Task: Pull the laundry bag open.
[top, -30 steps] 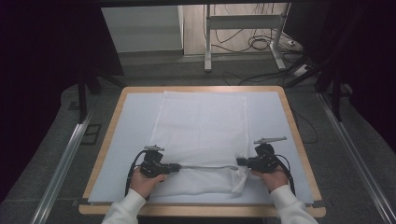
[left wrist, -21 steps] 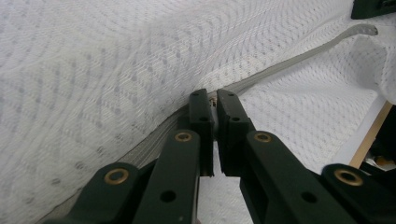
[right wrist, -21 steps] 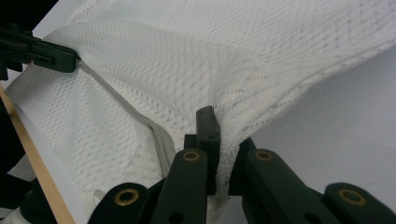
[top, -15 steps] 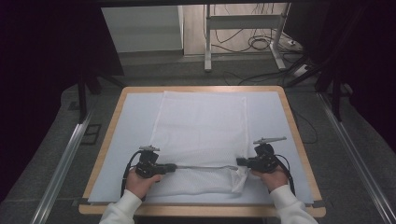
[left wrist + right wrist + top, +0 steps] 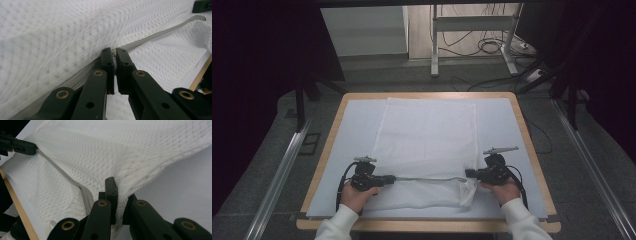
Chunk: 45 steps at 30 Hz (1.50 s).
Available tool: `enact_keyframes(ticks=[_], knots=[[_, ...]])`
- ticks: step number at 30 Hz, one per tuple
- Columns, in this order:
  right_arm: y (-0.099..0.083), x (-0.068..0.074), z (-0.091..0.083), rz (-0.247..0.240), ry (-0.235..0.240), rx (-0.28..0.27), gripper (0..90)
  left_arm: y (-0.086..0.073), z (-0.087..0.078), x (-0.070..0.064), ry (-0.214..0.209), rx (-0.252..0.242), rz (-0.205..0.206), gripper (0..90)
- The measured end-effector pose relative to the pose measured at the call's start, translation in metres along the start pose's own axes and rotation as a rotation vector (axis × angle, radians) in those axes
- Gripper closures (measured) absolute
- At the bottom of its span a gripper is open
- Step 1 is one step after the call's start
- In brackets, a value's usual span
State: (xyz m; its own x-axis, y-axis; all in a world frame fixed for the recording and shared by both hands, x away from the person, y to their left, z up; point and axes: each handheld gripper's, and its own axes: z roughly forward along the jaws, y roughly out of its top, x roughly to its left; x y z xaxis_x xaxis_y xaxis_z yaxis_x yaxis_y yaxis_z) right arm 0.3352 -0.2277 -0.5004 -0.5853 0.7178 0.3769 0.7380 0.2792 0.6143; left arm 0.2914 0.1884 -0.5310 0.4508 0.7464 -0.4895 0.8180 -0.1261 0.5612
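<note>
Mesh fabric of the white mesh bag (image 5: 50, 45) blurs at the left of the left gripper view, its weave smeared. What the left gripper (image 5: 114, 56) pinches at the zipper (image 5: 160, 33) is too small to tell, perhaps the slider. Mesh covers one fingertip of the right gripper (image 5: 117, 192).

Both hands reach in low, left gripper (image 5: 388, 179) and right gripper (image 5: 469, 173) pointing inward, jaws clamped.
</note>
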Motion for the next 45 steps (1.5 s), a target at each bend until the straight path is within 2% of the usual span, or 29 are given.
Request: enact_keyframes(ticks=[9,19,37,43,45], knots=[[0.0,-0.001,0.001,0.002,-0.003,0.002,87.7,-0.006,-0.013,0.011,0.024,-0.012,-0.012,86.5],[-0.001,-0.001,0.001,0.001,-0.005,0.006,87.7,-0.015,-0.031,0.026,0.039,-0.035,-0.045,86.6],[-0.001,-0.003,0.002,0.003,-0.013,0.01,87.7,-0.026,-0.05,0.041,0.058,-0.062,-0.064,86.6],[-0.001,-0.005,0.002,0.01,-0.016,0.008,87.7,-0.031,-0.059,0.05,0.063,-0.074,-0.093,86.5],[-0.001,-0.005,0.003,0.008,-0.016,0.009,87.7,-0.033,-0.06,0.052,0.075,-0.07,-0.09,86.5]])
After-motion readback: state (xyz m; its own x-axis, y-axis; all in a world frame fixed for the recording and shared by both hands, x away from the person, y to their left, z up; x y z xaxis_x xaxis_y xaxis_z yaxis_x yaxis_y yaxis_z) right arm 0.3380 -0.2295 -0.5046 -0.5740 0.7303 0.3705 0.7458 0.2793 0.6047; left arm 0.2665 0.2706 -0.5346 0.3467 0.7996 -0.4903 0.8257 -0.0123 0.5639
